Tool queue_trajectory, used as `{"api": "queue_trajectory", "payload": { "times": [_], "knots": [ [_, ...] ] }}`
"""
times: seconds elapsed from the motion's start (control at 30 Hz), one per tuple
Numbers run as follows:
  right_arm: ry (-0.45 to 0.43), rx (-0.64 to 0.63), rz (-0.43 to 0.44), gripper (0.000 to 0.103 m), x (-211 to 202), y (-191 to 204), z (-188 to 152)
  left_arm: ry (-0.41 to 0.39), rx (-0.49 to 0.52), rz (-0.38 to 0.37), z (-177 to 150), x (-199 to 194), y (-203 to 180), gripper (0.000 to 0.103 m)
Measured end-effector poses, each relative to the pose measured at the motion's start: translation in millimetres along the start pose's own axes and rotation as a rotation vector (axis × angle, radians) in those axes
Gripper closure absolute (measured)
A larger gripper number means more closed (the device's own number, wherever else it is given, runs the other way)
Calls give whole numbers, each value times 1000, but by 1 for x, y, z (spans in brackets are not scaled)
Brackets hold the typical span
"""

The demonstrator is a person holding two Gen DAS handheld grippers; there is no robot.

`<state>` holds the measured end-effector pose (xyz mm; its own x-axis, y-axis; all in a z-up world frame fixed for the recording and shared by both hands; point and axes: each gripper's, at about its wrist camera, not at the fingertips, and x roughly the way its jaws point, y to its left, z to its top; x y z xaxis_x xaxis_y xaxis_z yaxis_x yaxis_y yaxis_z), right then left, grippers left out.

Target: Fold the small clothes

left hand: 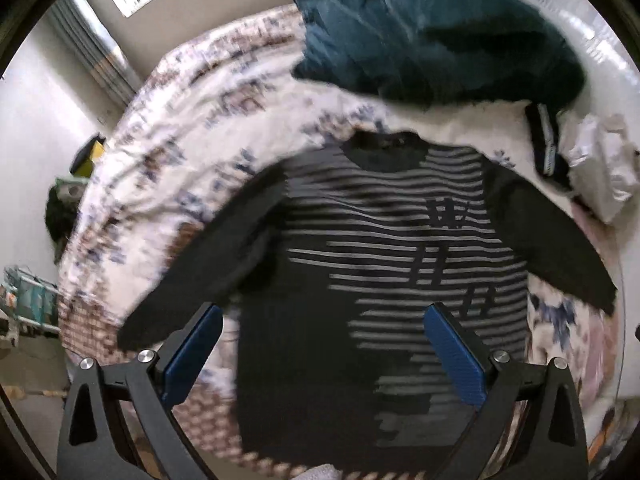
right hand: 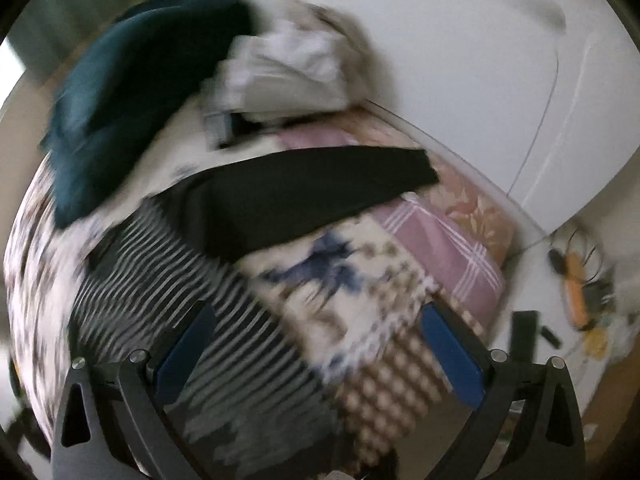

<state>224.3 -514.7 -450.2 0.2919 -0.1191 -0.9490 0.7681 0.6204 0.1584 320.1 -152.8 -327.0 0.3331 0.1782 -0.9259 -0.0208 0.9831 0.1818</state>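
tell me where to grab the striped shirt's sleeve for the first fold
Take the sleeve at its cuff end, coming from the outer side with the right gripper. It lies flat and straight out from the striped shirt, edge free on the bedspread.

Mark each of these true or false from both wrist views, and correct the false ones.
1. The striped sweater lies spread flat on the patterned bedspread. True.
2. The left tool grips a sleeve. False: it is open, holding nothing.
3. A teal garment lies beyond the sweater's collar. True.
4. The right tool is shut. False: it is open.
5. Both sleeves are folded across the chest. False: they stretch outward.
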Motion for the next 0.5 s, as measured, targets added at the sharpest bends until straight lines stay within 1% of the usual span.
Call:
{"api": "queue_trajectory", "payload": {
  "times": [0.07, 0.1, 0.13, 0.17, 0.23, 0.27, 0.33, 0.4, 0.47, 0.5],
  "knots": [
    [-1, 97, -21, 0, 56, -38, 35, 51, -7, 4, 4, 46, -32, 0],
    [2, 142, -28, 1, 77, -60, 48, 64, -3, 5, 5, 60, -41, 0],
    [18, 209, -14, 7, 107, -83, 64, 78, 5, 11, 6, 78, -53, 0],
    [22, 248, -10, 15, 122, -101, 72, 94, 16, 16, 7, 97, -67, 0],
    [45, 375, 14, 21, 175, -144, 101, 124, 15, 9, 10, 131, -91, 0],
    [38, 411, 17, 21, 180, -162, 104, 130, 3, 8, 12, 144, -100, 0],
    [-10, 510, 77, 21, 211, -193, 126, 133, -9, 9, 19, 170, -120, 0],
    [-41, 541, 95, 21, 232, -207, 142, 147, -7, 31, 24, 191, -135, 0],
    [-83, 562, 137, 25, 249, -214, 155, 160, -17, 33, 29, 205, -145, 0],
    [-124, 568, 137, 25, 251, -215, 161, 162, -20, 36, 32, 211, -149, 0]
  ]
}}
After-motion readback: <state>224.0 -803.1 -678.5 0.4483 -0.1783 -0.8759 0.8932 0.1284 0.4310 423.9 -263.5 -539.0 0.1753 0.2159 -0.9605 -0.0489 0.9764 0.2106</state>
